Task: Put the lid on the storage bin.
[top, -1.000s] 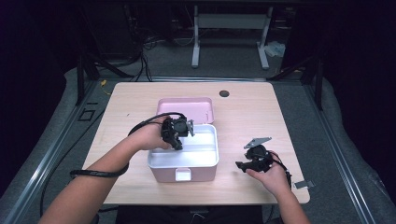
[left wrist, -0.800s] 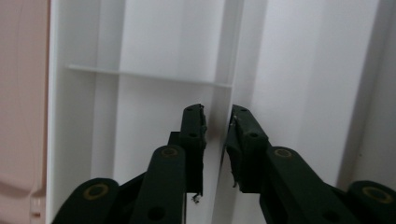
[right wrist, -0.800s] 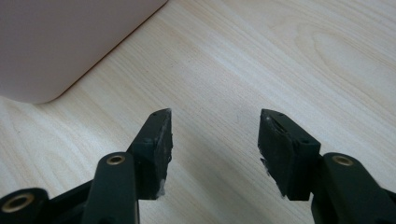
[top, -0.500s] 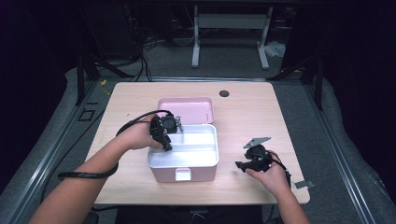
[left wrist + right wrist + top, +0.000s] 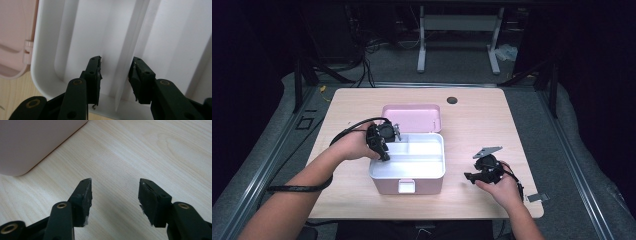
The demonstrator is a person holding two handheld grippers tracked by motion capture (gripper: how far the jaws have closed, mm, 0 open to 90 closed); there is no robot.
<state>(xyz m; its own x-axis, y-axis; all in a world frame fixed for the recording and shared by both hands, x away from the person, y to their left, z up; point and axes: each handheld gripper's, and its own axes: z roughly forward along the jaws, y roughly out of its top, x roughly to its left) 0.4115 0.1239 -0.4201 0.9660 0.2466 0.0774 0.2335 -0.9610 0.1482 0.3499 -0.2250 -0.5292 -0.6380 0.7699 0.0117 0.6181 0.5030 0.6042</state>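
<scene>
Your left gripper (image 5: 115,75), jaws just opening, straddles the white lunch box's (image 5: 432,172) divider (image 5: 125,75) untouched, while your right gripper (image 5: 115,202) rests released near the tabletop's (image 5: 362,100) right edge.

no legible text, labels, brands, numbers or signs on any surface, box, table or grippers, in any view

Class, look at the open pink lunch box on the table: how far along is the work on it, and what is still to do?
Done: the pink lid lies off, behind the lunch box. In hand: the left tongs, jaws just opened, straddle a white divider without pressing it. The right tongs wait open above the table. Left, probably: filling or closing, since the white tray looks empty.
</scene>
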